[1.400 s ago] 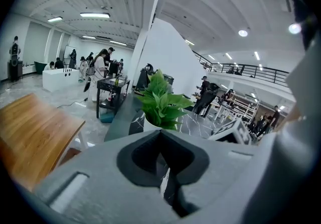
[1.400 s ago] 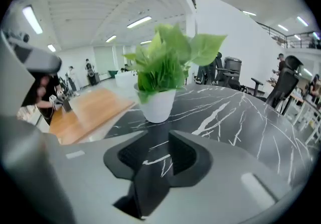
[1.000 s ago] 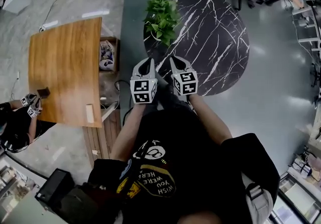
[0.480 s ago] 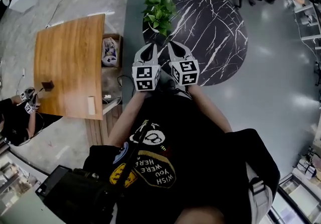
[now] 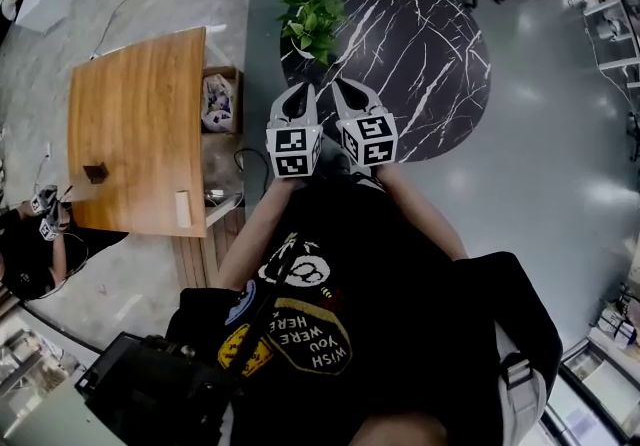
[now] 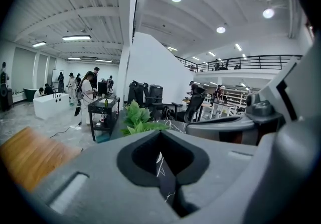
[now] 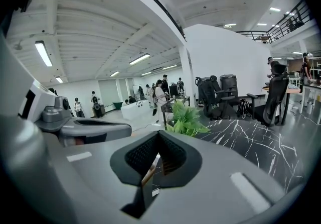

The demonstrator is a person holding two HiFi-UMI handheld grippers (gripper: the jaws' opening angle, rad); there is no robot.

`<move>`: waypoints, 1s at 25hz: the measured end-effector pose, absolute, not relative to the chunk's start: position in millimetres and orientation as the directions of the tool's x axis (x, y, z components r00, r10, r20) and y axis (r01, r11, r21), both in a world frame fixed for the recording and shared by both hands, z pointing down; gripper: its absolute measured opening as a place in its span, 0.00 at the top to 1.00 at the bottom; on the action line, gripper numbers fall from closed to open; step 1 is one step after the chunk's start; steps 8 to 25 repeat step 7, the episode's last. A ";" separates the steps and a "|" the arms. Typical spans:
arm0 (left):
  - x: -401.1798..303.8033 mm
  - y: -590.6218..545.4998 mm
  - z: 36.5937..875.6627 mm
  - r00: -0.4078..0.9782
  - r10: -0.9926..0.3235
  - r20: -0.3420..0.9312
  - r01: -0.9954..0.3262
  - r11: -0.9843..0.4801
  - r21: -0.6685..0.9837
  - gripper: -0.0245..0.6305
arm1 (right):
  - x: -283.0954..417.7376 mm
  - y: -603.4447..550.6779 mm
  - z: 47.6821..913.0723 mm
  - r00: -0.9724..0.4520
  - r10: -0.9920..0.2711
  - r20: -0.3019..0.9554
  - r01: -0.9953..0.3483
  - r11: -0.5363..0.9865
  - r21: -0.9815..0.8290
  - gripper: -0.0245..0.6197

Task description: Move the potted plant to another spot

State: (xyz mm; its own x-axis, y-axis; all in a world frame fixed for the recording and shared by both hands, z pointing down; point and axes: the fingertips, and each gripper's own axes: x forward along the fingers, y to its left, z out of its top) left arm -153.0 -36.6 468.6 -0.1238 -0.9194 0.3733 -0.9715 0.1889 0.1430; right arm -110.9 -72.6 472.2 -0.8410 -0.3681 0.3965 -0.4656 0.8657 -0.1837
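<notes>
plant: potted plant (image 5: 312,12) stood at marble table's (image 5: 420,54) far-left rim, well beyond both fingertips | left gripper (image 5: 303,91): clenched, empty | right gripper (image 5: 343,87): clenched, empty

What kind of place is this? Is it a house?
Probably not a house. It looks like a big open office or workshop: office chairs, a round black table and an upstairs railing under a high ceiling.
</notes>
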 end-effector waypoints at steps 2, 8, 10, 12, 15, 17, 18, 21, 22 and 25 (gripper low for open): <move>-149.7 -35.0 469.2 -0.119 -0.920 0.372 -0.973 0.182 0.140 0.96 | -107.6 -69.9 471.3 -0.843 -0.369 0.391 -0.466 0.864 -0.190 0.96; -144.5 -32.9 468.5 -0.125 -0.920 0.372 -0.975 0.184 0.127 0.96 | -98.7 -67.6 472.0 -0.839 -0.373 0.397 -0.476 0.857 -0.200 0.96; -144.5 -32.9 468.5 -0.125 -0.920 0.372 -0.975 0.184 0.127 0.96 | -98.7 -67.6 472.0 -0.839 -0.373 0.397 -0.476 0.857 -0.200 0.96; -144.5 -32.9 468.5 -0.125 -0.920 0.372 -0.975 0.184 0.127 0.96 | -98.7 -67.6 472.0 -0.839 -0.373 0.397 -0.476 0.857 -0.200 0.96; -144.5 -32.9 468.5 -0.125 -0.920 0.372 -0.975 0.184 0.127 0.96 | -98.7 -67.6 472.0 -0.839 -0.373 0.397 -0.476 0.857 -0.200 0.96; -144.5 -32.9 468.5 -0.125 -0.920 0.372 -0.975 0.184 0.127 0.96 | -98.7 -67.6 472.0 -0.839 -0.373 0.397 -0.476 0.857 -0.200 0.96; -144.5 -32.9 468.5 -0.125 -0.920 0.372 -0.975 0.184 0.127 0.96 | -98.7 -67.6 472.0 -0.839 -0.373 0.397 -0.476 0.857 -0.200 0.96; -144.5 -32.9 468.5 -0.125 -0.920 0.372 -0.975 0.184 0.127 0.96 | -98.7 -67.6 472.0 -0.839 -0.373 0.397 -0.476 0.857 -0.200 0.96; -144.5 -32.9 468.5 -0.125 -0.920 0.372 -0.975 0.184 0.127 0.96 | -98.7 -67.6 472.0 -0.839 -0.373 0.397 -0.476 0.857 -0.200 0.96; -144.5 -32.9 468.5 -0.125 -0.920 0.372 -0.975 0.184 0.127 0.96 | -98.7 -67.6 472.0 -0.839 -0.373 0.397 -0.476 0.857 -0.200 0.96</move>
